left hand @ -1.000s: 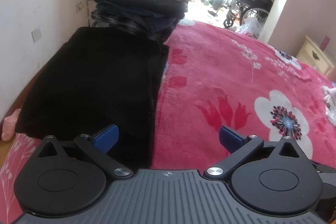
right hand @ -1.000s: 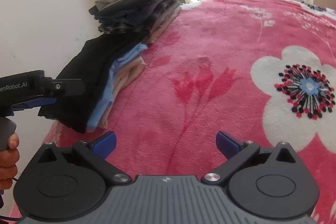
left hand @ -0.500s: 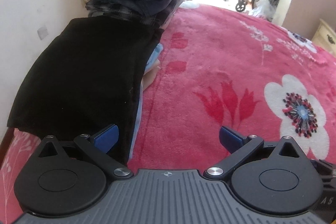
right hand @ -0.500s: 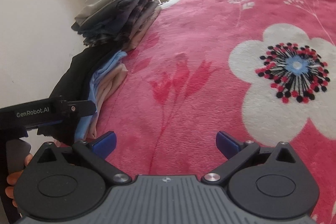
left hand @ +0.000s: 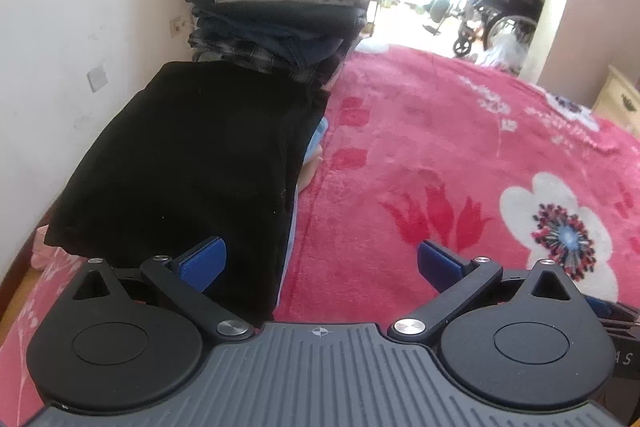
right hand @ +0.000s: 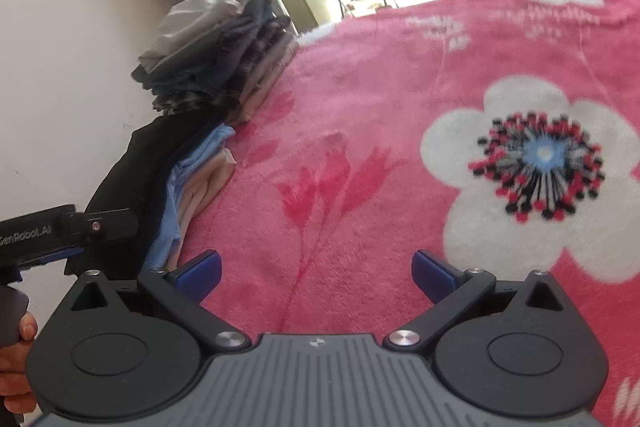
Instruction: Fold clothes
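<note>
Left gripper spread wide, gripping nothing, over the near right edge of the folded black garment atop a low pile by the wall. Right gripper likewise spread and empty above the pink blanket, garment well off to its left.

Ahead and right of both tongs the pink blanket lies bare — open passage. To their left the black folded garment and the taller clothes stack block the way against the wall.

"GenRobot.AI", slightly blurred, on left gripper
</note>
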`<state>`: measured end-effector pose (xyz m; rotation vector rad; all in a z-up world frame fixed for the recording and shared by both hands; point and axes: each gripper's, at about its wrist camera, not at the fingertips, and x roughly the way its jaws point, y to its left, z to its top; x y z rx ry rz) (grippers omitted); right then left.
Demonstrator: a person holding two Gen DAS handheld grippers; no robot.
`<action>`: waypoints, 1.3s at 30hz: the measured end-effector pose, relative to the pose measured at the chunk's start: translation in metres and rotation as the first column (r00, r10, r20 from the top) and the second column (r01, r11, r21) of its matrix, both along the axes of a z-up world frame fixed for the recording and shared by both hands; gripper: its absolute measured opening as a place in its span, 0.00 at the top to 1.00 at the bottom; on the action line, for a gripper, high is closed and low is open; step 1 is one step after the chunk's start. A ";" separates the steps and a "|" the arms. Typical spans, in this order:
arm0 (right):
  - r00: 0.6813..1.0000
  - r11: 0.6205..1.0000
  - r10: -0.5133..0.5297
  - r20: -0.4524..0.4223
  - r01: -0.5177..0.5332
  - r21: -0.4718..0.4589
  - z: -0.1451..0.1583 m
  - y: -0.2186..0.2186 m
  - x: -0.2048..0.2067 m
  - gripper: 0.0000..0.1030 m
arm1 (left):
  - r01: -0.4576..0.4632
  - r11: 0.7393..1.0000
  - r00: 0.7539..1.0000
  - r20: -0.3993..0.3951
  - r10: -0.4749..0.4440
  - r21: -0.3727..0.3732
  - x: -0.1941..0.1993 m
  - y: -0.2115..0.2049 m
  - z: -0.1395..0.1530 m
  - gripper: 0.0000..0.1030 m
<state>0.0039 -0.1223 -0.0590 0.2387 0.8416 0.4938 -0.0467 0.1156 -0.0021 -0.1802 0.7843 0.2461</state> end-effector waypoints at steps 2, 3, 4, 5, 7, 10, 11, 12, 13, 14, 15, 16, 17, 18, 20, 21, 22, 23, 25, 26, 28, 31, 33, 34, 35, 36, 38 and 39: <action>0.999 0.999 0.016 0.041 -0.015 -0.029 0.010 0.006 -0.009 0.00 | -0.003 1.000 1.000 0.020 0.003 -0.011 -0.009 0.004 0.005 0.00; 0.998 0.999 0.026 0.054 -0.024 -0.038 0.014 0.009 -0.013 0.00 | -0.006 1.000 0.999 0.031 0.007 -0.016 -0.014 0.007 0.007 0.00; 0.997 0.998 0.037 0.066 -0.033 -0.047 0.019 0.012 -0.016 0.00 | -0.011 1.000 0.999 0.040 0.011 -0.015 -0.019 0.010 0.010 0.00; 0.995 0.997 0.054 0.078 -0.050 -0.052 0.024 0.016 -0.021 0.00 | -0.017 1.000 0.999 0.047 0.018 -0.011 -0.024 0.013 0.013 0.00; 0.991 0.994 0.096 0.094 -0.091 -0.060 0.032 0.025 -0.030 0.00 | -0.036 0.999 0.998 0.061 0.036 -0.004 -0.035 0.020 0.018 0.00; 0.980 0.986 0.156 0.122 -0.147 -0.079 0.043 0.040 -0.043 0.00 | -0.062 0.998 0.995 0.078 0.062 -0.013 -0.051 0.030 0.024 0.00; 0.977 0.983 0.171 0.131 -0.161 -0.085 0.047 0.045 -0.047 0.00 | -0.069 0.998 0.995 0.074 0.070 -0.015 -0.056 0.033 0.026 0.00; 0.974 0.981 0.182 0.137 -0.171 -0.090 0.051 0.049 -0.050 0.00 | -0.076 0.997 0.995 0.064 0.077 -0.015 -0.059 0.036 0.026 0.00; 0.972 0.979 0.191 0.137 -0.179 -0.097 0.054 0.053 -0.053 0.00 | -0.086 0.996 0.995 0.050 0.087 -0.017 -0.063 0.039 0.027 0.00; 0.970 0.977 0.201 0.136 -0.188 -0.103 0.057 0.058 -0.055 0.00 | -0.096 0.995 0.995 0.038 0.097 -0.023 -0.066 0.042 0.027 0.00; 0.968 0.974 0.210 0.135 -0.196 -0.110 0.060 0.062 -0.057 0.00 | -0.106 0.994 0.994 0.028 0.106 -0.030 -0.069 0.045 0.027 0.00; 0.968 0.973 0.213 0.135 -0.198 -0.116 0.062 0.066 -0.059 0.00 | -0.113 0.993 0.993 0.029 0.114 -0.037 -0.072 0.048 0.028 0.00; 0.967 0.972 0.215 0.135 -0.199 -0.123 0.065 0.071 -0.061 0.00 | -0.120 0.992 0.992 0.035 0.121 -0.045 -0.076 0.051 0.027 0.00; 0.966 0.971 0.219 0.134 -0.203 -0.124 0.066 0.075 -0.063 0.00 | -0.128 0.990 0.991 0.042 0.130 -0.051 -0.080 0.054 0.028 0.00; 0.970 0.973 0.212 0.117 -0.198 -0.121 0.068 0.082 -0.065 0.00 | -0.134 0.989 0.990 0.041 0.136 -0.054 -0.083 0.059 0.028 0.00; 0.973 0.974 0.206 0.104 -0.194 -0.121 0.069 0.085 -0.066 0.00 | -0.135 0.989 0.990 0.038 0.137 -0.053 -0.084 0.062 0.029 0.00; 0.974 0.973 0.205 0.095 -0.193 -0.124 0.070 0.088 -0.068 0.00 | -0.136 0.989 0.990 0.036 0.138 -0.049 -0.085 0.064 0.029 0.00; 0.975 0.973 0.204 0.087 -0.192 -0.127 0.071 0.091 -0.069 0.00 | -0.137 0.989 0.990 0.037 0.139 -0.045 -0.086 0.066 0.030 0.00; 0.974 0.970 0.209 0.082 -0.196 -0.144 0.074 0.097 -0.074 0.00 | -0.139 0.990 0.989 0.043 0.141 -0.031 -0.087 0.070 0.032 0.00; 0.975 0.969 0.207 0.080 -0.193 -0.156 0.075 0.101 -0.076 0.00 | -0.139 0.990 0.989 0.041 0.140 -0.009 -0.088 0.070 0.032 0.00; 0.977 0.967 0.199 0.074 -0.183 -0.179 0.076 0.107 -0.079 0.00 | -0.134 0.990 0.991 0.030 0.133 0.045 -0.089 0.069 0.032 0.00; 0.982 0.967 0.177 0.067 -0.161 -0.199 0.077 0.113 -0.084 0.00 | -0.121 0.985 0.993 0.025 0.119 0.126 -0.093 0.065 0.031 0.00; 0.982 0.965 0.176 0.064 -0.160 -0.206 0.076 0.116 -0.086 0.00 | -0.130 0.981 0.991 0.035 0.126 0.144 -0.098 0.065 0.031 0.00; 0.983 0.964 0.176 0.061 -0.159 -0.212 0.075 0.118 -0.087 0.00 | -0.137 0.980 0.990 0.032 0.134 0.146 -0.099 0.066 0.031 0.00; 0.983 0.963 0.175 0.057 -0.159 -0.217 0.075 0.119 -0.087 0.00 | -0.145 0.979 0.989 0.025 0.143 0.146 -0.099 0.067 0.030 0.00; 0.983 0.962 0.175 0.054 -0.159 -0.223 0.074 0.120 -0.088 0.00 | -0.153 0.977 0.988 0.019 0.152 0.146 -0.100 0.067 0.029 0.00; 0.983 0.960 0.179 0.050 -0.163 -0.228 0.075 0.124 -0.090 0.00 | -0.168 0.975 0.985 0.000 0.170 0.146 -0.100 0.070 0.029 0.00; 0.982 0.959 0.183 0.050 -0.167 -0.231 0.075 0.126 -0.091 0.00 | -0.175 0.974 0.984 -0.008 0.179 0.146 -0.101 0.071 0.029 0.00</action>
